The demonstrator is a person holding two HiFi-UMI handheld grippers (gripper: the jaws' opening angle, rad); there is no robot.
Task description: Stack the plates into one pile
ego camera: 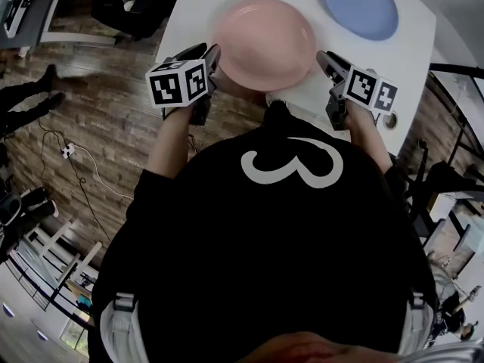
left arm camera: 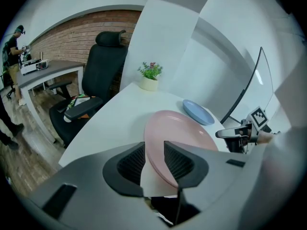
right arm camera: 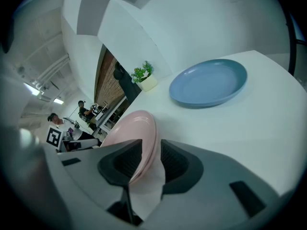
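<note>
A pink plate (ego camera: 265,42) lies flat on the white table (ego camera: 195,6), close to its near edge. My left gripper (ego camera: 212,57) is at the plate's left rim and my right gripper (ego camera: 324,59) at its right rim. In the left gripper view the pink plate (left arm camera: 182,135) has its rim between the jaws of the left gripper (left arm camera: 154,150), with a little daylight beside the pads. The right gripper (right arm camera: 151,150) likewise straddles the pink plate's (right arm camera: 134,128) rim with its jaws wide, open. A blue plate (ego camera: 360,6) rests farther back to the right, on its own.
A small potted plant (left arm camera: 150,75) stands at the table's far corner. A black office chair (left arm camera: 96,80) sits off the table's left side. A monitor's edge (left arm camera: 254,85) rises at the right. People stand at a desk (left arm camera: 48,68) far off.
</note>
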